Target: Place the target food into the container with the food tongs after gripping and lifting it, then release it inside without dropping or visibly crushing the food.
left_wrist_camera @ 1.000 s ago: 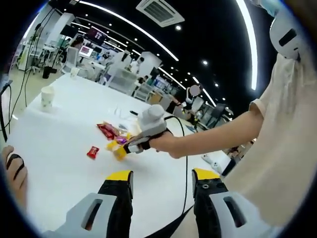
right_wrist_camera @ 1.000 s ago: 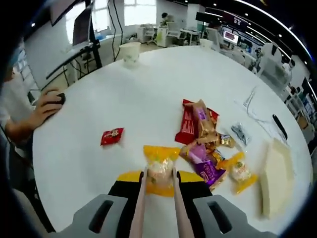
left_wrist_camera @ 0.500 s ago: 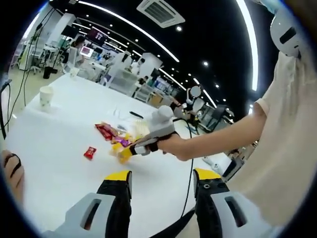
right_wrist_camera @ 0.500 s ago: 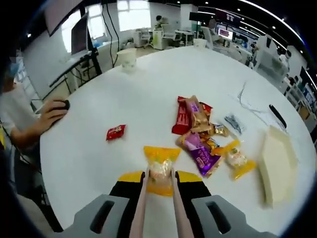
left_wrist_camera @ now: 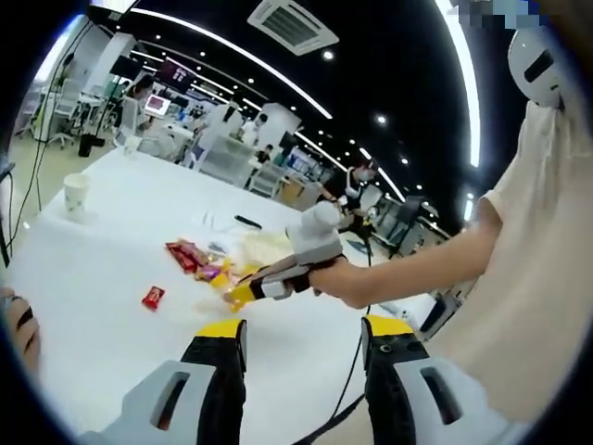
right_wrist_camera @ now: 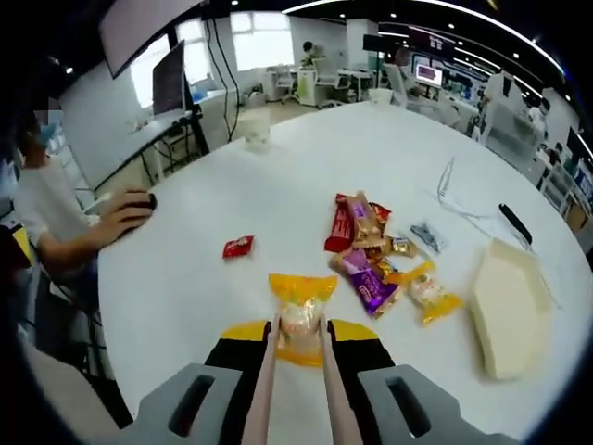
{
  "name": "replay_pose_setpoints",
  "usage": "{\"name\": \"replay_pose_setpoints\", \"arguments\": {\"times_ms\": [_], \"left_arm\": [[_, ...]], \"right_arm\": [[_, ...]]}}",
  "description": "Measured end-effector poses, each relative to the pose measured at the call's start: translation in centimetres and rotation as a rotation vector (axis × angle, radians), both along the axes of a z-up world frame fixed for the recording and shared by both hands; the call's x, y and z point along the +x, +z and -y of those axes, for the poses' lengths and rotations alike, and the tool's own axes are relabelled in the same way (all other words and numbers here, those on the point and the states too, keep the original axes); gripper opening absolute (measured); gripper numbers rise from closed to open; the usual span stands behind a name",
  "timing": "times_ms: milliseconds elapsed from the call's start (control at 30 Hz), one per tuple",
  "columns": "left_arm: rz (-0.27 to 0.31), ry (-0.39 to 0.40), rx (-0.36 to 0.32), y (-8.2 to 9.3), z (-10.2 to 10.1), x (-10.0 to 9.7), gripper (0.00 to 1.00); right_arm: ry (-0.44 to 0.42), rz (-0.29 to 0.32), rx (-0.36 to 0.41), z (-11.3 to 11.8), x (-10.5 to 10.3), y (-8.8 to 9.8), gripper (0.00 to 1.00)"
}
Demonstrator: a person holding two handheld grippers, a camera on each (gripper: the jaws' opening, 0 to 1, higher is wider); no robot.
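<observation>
While my right gripper hung above the round white table, its slim tongs were clamped on the yellow-wrapped snack packet, clear of the loose wrapper pile and the pale cream container. My left gripper stood with jaws apart, holding nothing.

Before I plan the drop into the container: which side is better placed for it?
Right. Its tongs are shut on the yellow-wrapped snack, lifted off the table, with the pale container off to one side. The left gripper is open and holds nothing.
</observation>
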State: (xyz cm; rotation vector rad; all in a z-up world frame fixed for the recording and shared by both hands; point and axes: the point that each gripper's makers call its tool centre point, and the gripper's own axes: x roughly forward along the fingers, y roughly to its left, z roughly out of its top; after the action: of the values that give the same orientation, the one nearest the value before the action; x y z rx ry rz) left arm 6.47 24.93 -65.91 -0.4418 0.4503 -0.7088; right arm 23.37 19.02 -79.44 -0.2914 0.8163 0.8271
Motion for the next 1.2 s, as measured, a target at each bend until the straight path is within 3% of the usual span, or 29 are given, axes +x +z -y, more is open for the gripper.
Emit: {"name": "replay_pose_setpoints", "arguments": {"times_ms": [267, 533, 567, 633, 800, 1200], "left_arm": [[0.015, -0.011, 0.007, 0.8, 2.7, -0.7, 0.49], [0.024, -0.006, 0.010, 1.2, 3.5, -0.4, 0.49], [0.025, -0.009, 0.013, 1.2, 3.6, -0.3, 0.49], [0.028, -0.012, 0.020, 1.3, 3.8, -0.2, 0.49], [0.038, -0.015, 0.027, 1.9, 4.5, 0.3, 0.48], [0.040, -0.035, 0.039, 2.2, 6.1, 0.4, 0.48]], "right_arm": [[0.026, 0.021, 0.054, 0.1, -1.2, 1.6, 0.22], [0.022, 0.063, 0.089, 1.2, -0.5, 3.6, 0.22], [0.077, 0.109, 0.053, 1.3, -0.4, 3.9, 0.22], [0.111, 0.126, 0.048, 1.2, -0.8, 4.3, 0.22], [0.056, 0.109, 0.104, 1.8, -0.2, 5.1, 0.21], [0.007, 0.127, 0.129, 4.0, 1.5, 6.1, 0.20]]}}
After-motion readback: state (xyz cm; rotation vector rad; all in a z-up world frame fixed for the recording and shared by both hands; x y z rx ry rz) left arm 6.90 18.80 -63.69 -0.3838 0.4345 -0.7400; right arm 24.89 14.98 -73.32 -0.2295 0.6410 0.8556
